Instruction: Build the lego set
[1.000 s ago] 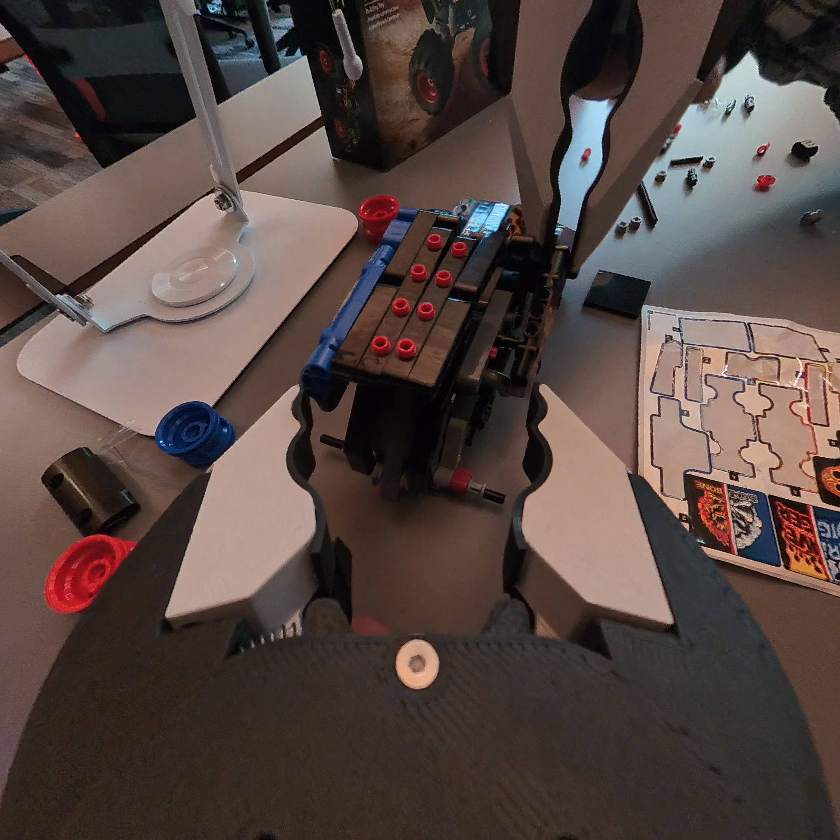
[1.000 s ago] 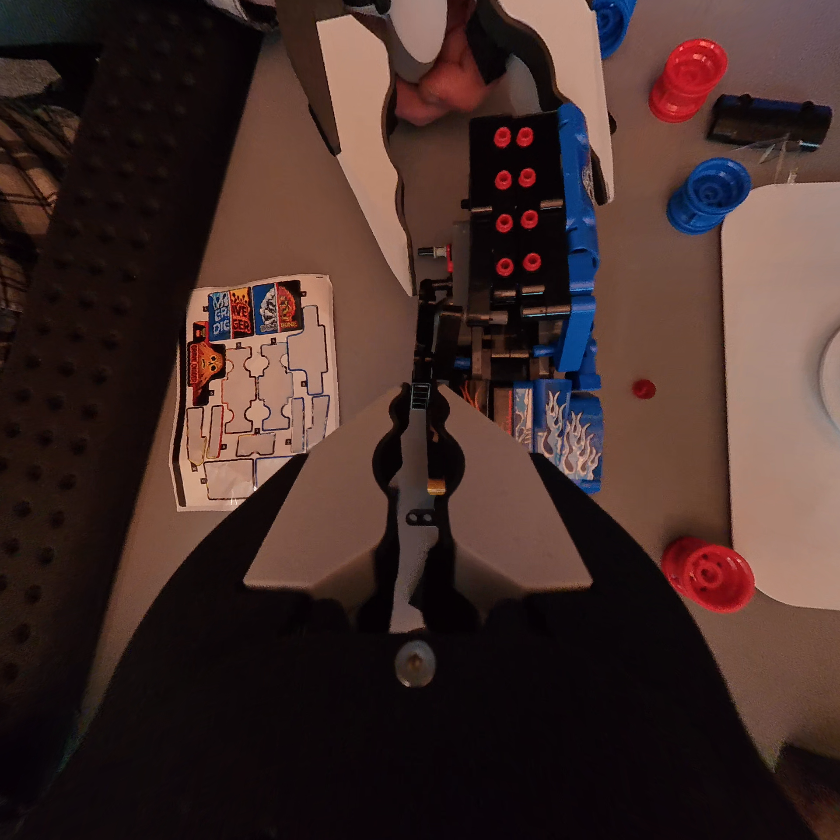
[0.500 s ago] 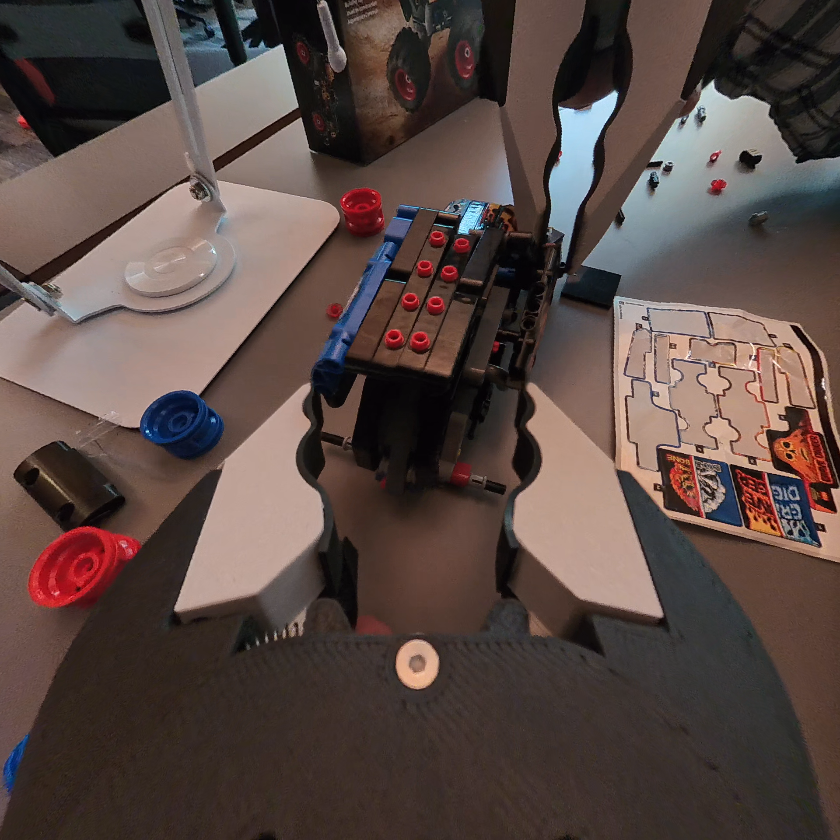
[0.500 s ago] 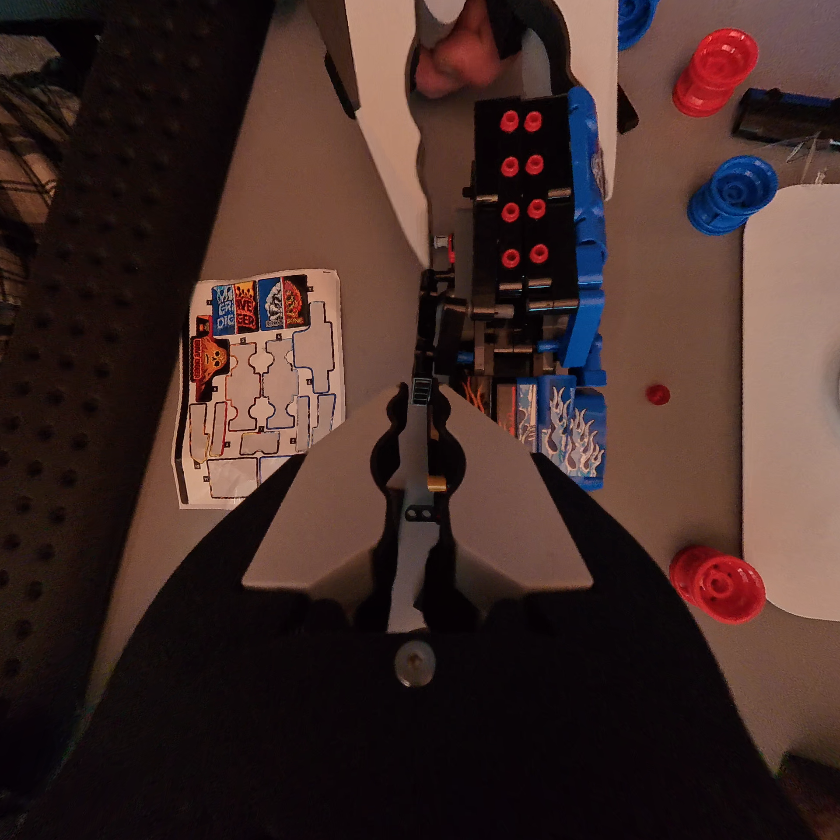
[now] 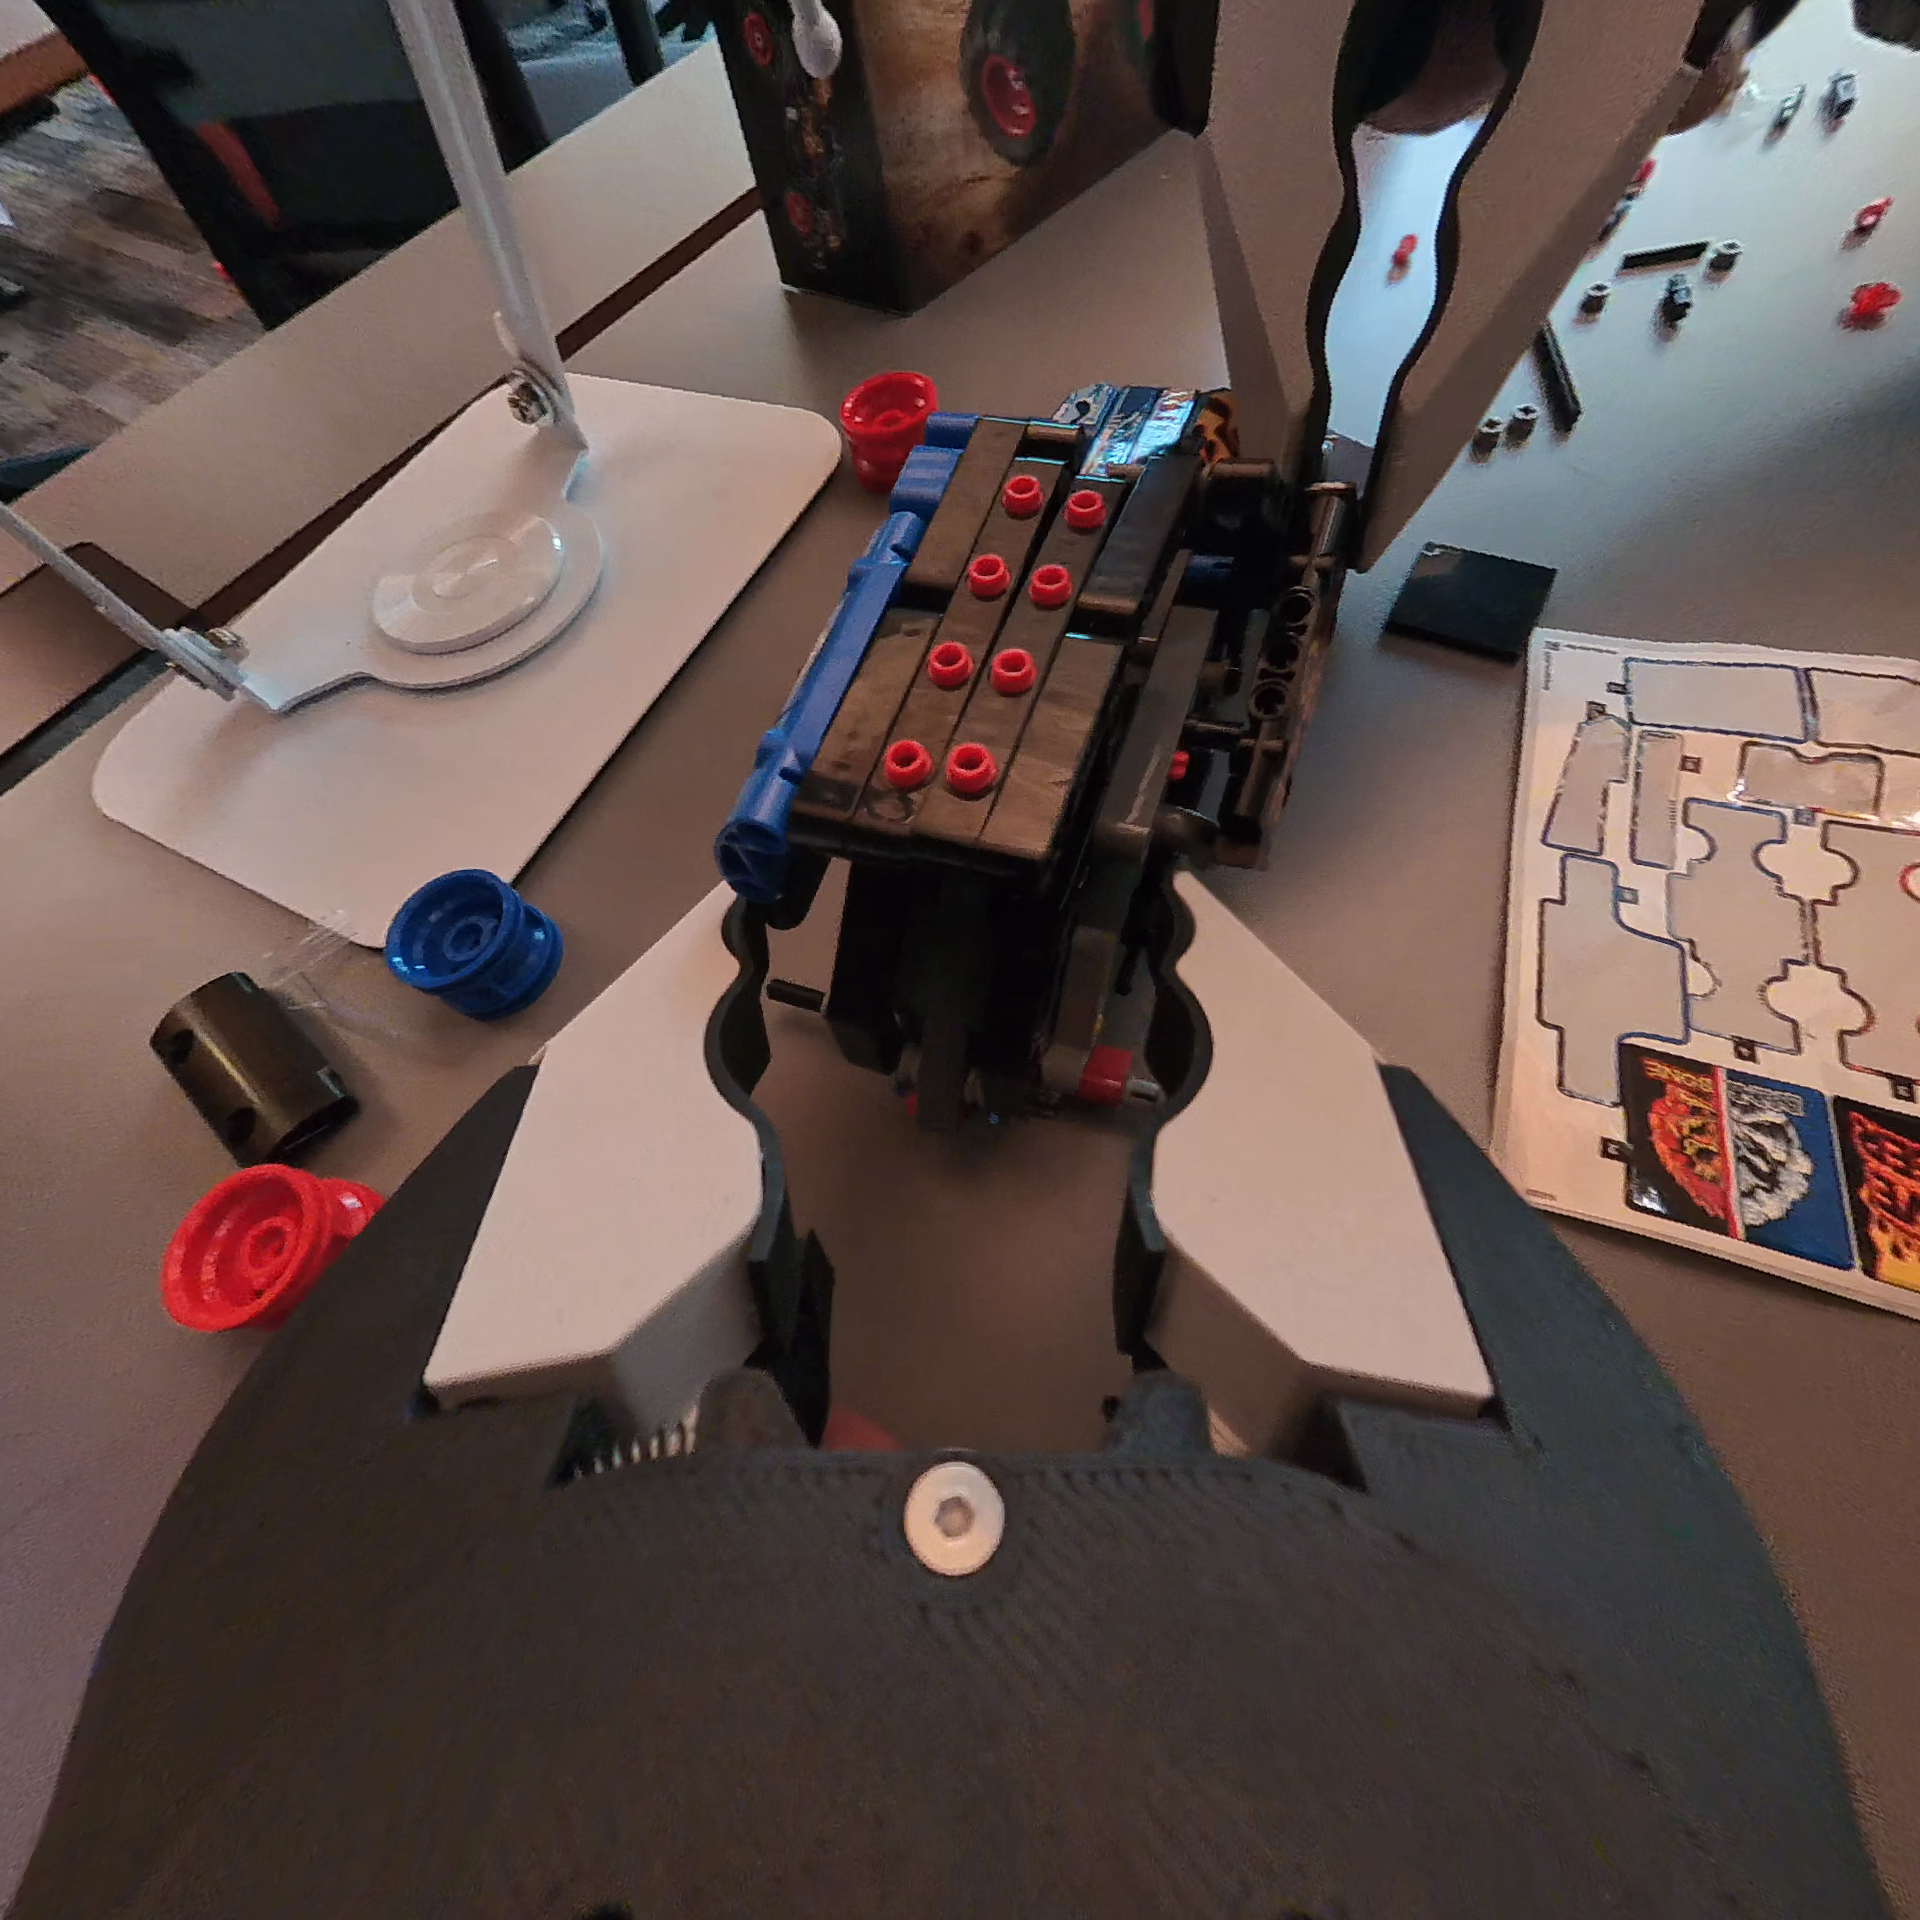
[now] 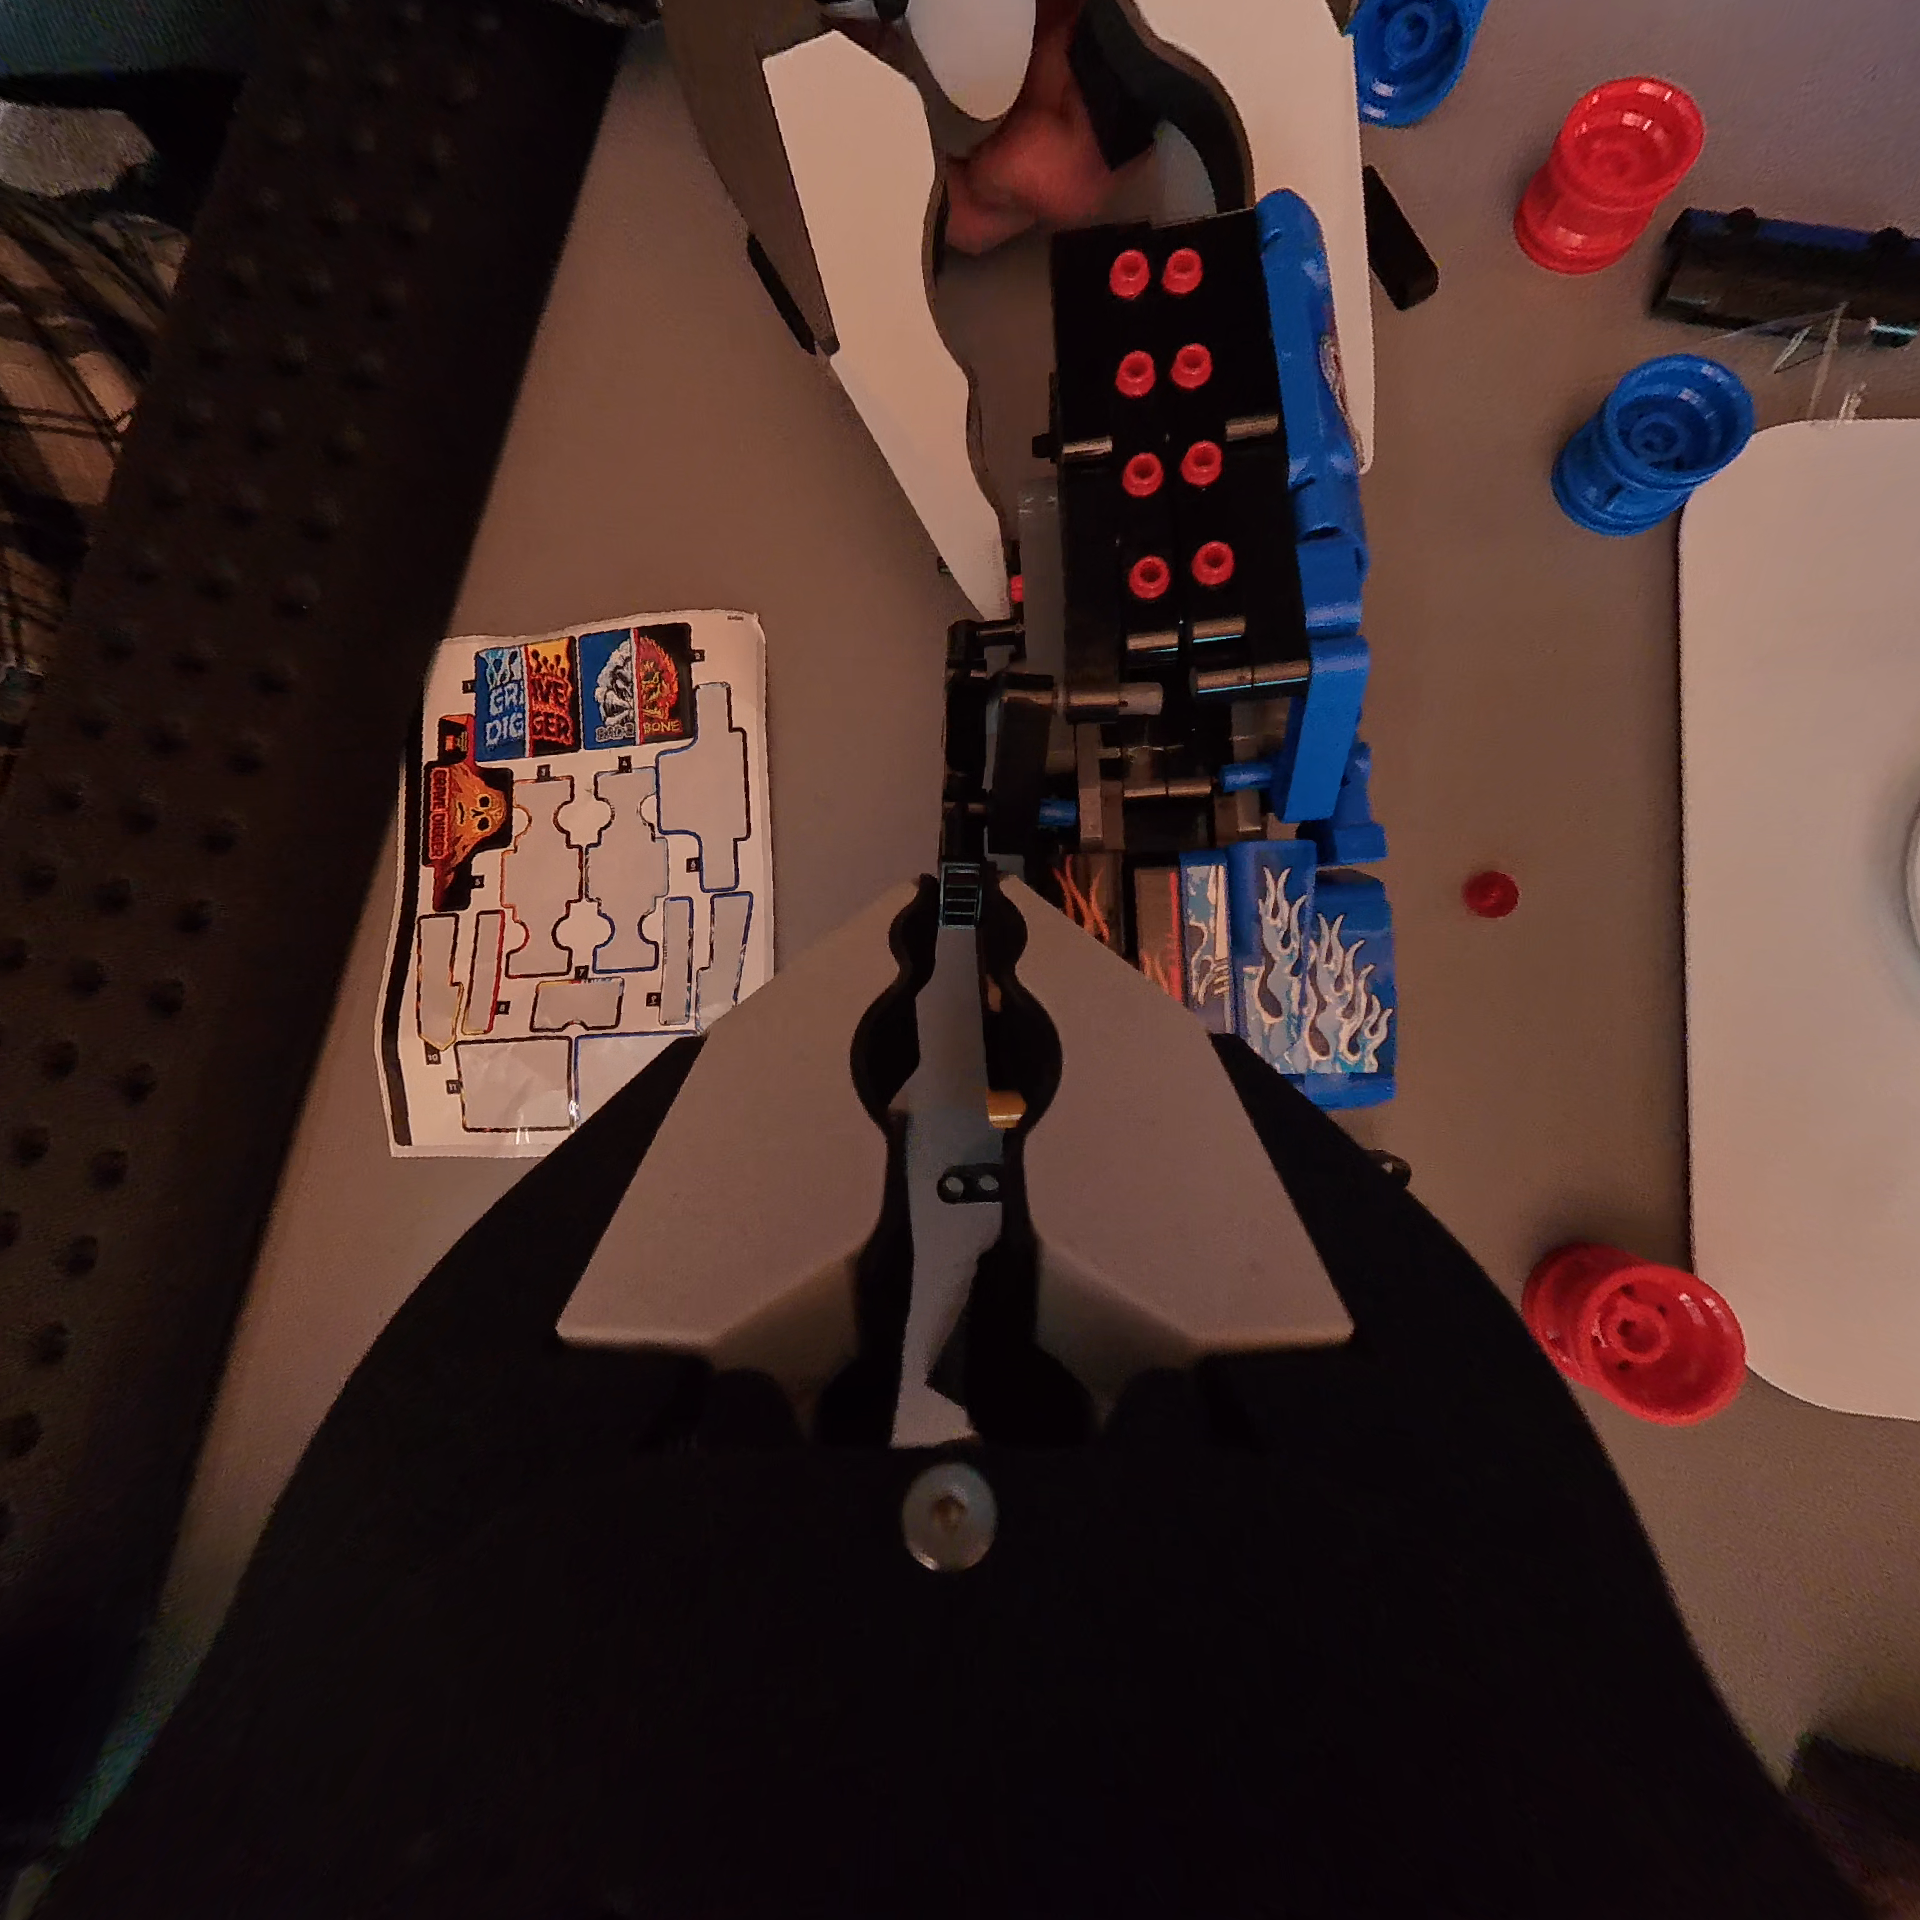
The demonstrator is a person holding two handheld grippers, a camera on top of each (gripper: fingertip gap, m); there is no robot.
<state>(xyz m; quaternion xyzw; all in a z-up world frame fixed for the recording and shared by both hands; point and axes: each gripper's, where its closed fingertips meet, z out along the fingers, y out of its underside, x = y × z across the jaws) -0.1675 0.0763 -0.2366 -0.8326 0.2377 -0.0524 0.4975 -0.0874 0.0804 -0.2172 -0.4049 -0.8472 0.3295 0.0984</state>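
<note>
The black and blue lego truck model [image 5: 997, 665] with red pins lies on the grey table; it also shows in the right wrist view [image 6: 1174, 499]. My left gripper [image 5: 956, 925] straddles its near end, and its fingers [image 6: 883, 312] touch both sides. My right gripper [image 6: 961, 883] is shut on a small black grille piece [image 6: 961, 896] and holds it against the model's side edge. Its fingertips [image 5: 1288, 457] show at the model's far right corner in the left wrist view.
A sticker sheet [image 5: 1714, 883] lies right of the model. Red [image 5: 255, 1247] and blue [image 5: 473, 940] wheel hubs and a black cylinder [image 5: 249, 1065] lie left. A white lamp base [image 5: 468, 623], the set's box [image 5: 935, 135], a black tile [image 5: 1470, 597] and small loose parts [image 5: 1662, 281] lie behind. About 8 centimeters separates my right fingertips from the black tile [image 5: 1470, 597].
My left gripper has moved in along the model and its fingers have narrowed onto its sides. The right gripper stays shut at the model's edge.
</note>
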